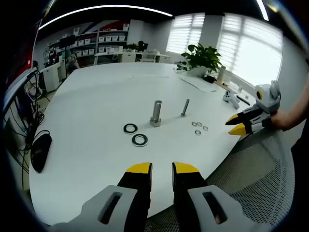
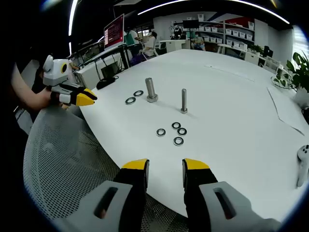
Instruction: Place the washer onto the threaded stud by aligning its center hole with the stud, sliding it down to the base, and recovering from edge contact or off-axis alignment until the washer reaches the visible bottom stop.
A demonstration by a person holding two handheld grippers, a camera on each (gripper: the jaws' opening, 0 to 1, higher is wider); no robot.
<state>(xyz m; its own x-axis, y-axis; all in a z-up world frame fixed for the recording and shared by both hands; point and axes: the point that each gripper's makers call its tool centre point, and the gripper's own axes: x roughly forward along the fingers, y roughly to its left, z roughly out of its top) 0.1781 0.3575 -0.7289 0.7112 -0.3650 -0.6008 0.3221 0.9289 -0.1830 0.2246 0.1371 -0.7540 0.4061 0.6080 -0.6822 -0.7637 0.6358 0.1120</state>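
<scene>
no washer is on a stud yet. two big washers (image 1: 135, 135) lie flat on the white table (image 1: 96, 125) just beside the thick stud (image 1: 156, 114); four small washers (image 2: 172, 132) sit near the thin stud (image 2: 184, 101). both studs stand upright.

your left gripper (image 1: 161, 169) and right gripper (image 2: 165, 166) both hover at the near edge, jaws apart, holding nothing.

risks: mixing sizes, a small washer won't pass the thick stud. flat washers are hard to pinch off the table and likely skid. come in tilted and the hole edge will catch on the threads; an unfixed stud could topple.
</scene>
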